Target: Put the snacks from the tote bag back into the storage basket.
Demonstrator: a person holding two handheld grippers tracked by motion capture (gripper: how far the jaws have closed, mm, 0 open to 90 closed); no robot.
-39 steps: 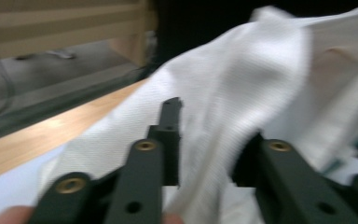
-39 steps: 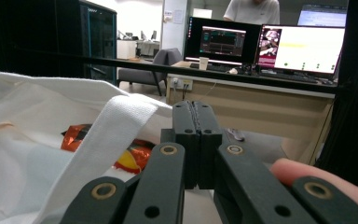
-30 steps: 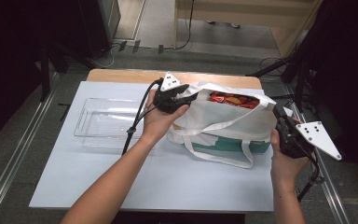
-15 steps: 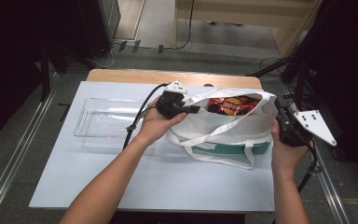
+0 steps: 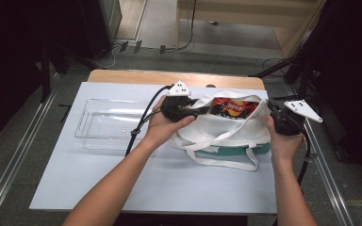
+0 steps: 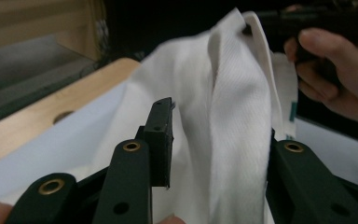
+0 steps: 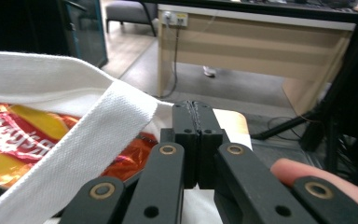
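Two handheld grippers work the mouth of a white tote bag (image 5: 226, 129) at the centre right of the high view.

The left gripper (image 5: 194, 112) sits at the bag's left rim; in the left gripper view its jaws have just been opening and stand apart, with a fold of white fabric (image 6: 235, 135) between them. The right gripper (image 5: 274, 112) is at the bag's right rim, its jaws pressed together with nothing visible between them, a white strap (image 7: 81, 156) just beside them. A red chip bag (image 5: 234, 107) lies inside the tote. A clear plastic tray (image 5: 106, 123) sits on the table (image 5: 122, 183) at centre left.
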